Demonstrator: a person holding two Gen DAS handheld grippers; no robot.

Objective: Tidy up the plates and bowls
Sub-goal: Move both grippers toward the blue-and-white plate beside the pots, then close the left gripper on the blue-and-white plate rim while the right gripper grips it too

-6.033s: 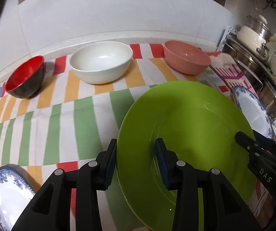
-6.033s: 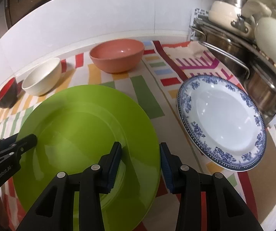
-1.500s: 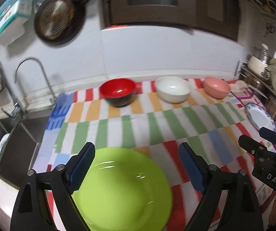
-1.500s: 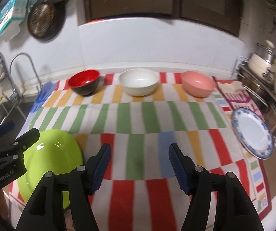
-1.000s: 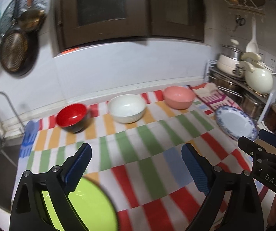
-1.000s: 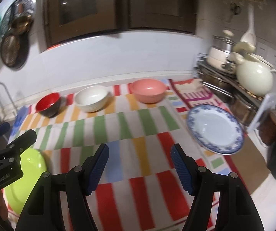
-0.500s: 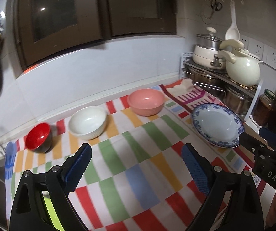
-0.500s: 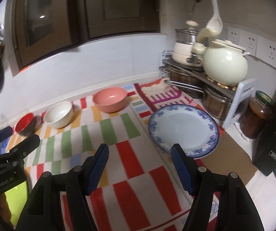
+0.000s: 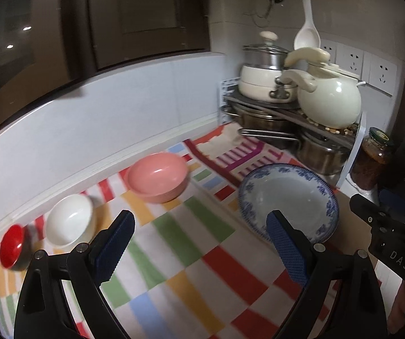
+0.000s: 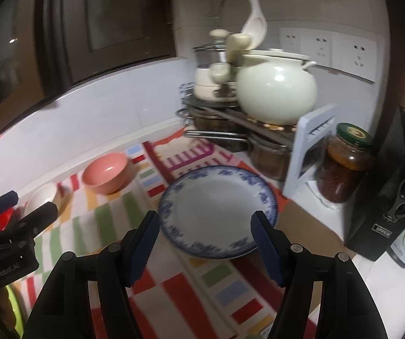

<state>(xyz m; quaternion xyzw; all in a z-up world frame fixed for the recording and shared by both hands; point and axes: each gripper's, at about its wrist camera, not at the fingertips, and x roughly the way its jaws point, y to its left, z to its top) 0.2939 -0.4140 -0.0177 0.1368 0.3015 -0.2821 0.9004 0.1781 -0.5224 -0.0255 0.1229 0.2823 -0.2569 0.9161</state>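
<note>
A white plate with a blue floral rim (image 10: 216, 212) lies on the striped cloth (image 9: 202, 254), in front of a pot rack. My right gripper (image 10: 206, 221) hovers just short of the plate's near edge, open and empty. My left gripper (image 9: 198, 223) is open wide and empty above the cloth, with the plate (image 9: 287, 197) ahead to its right. Along the back wall stand a pink bowl (image 9: 157, 176), a white bowl (image 9: 69, 220) and a red bowl (image 9: 13, 247). A sliver of the green plate (image 10: 15, 310) shows at the lower left in the right wrist view.
A metal rack (image 10: 230, 118) at the back right carries a cream kettle (image 10: 276, 96) and steel pots. A jar (image 10: 344, 166) and a black appliance (image 10: 394, 197) stand right of the plate. Wall sockets sit behind. The pink bowl (image 10: 107, 172) is left of the plate.
Both grippers have swept to the right along the counter, staying open. The green plate has dropped out of the left wrist view. The blue-rimmed plate is now close in front of the right gripper.
</note>
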